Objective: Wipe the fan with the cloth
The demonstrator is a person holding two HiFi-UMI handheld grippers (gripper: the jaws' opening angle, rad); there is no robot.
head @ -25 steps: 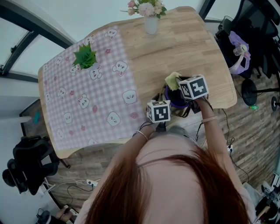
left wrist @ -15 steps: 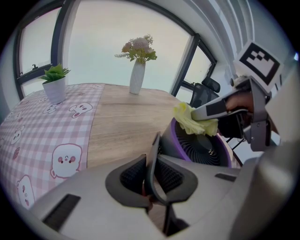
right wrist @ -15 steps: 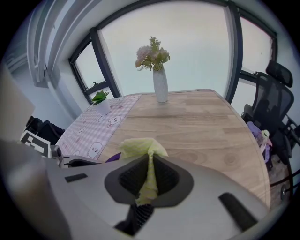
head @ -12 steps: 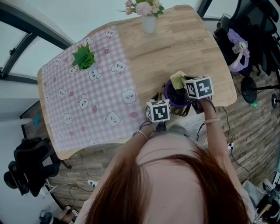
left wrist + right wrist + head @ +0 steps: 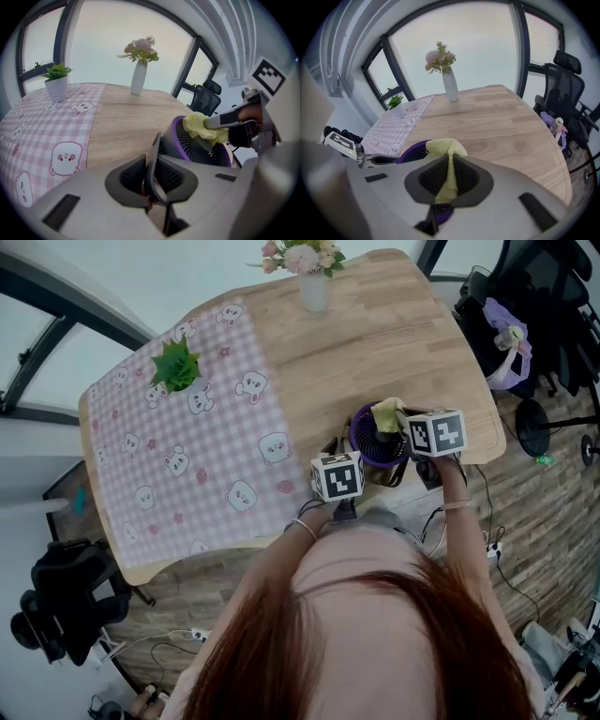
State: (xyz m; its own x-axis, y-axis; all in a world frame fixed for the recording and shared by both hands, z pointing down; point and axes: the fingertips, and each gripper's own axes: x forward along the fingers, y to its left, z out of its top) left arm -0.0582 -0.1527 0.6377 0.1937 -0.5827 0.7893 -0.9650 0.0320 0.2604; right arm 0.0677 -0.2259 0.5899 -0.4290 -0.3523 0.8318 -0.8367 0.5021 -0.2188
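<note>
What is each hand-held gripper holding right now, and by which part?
Right hand-held gripper pinches a fold of the yellow cloth, whose bunched end is on the purple fan. Left hand-held gripper clamps a thin dark bracket at the fan's side.

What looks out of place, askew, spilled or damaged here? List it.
Nothing looks spilled or damaged. Only two small things: the checked tablecloth covers just one end of the table, and the fan stands close to the table's near edge, held by the left gripper while the right gripper holds the cloth on it.
</note>
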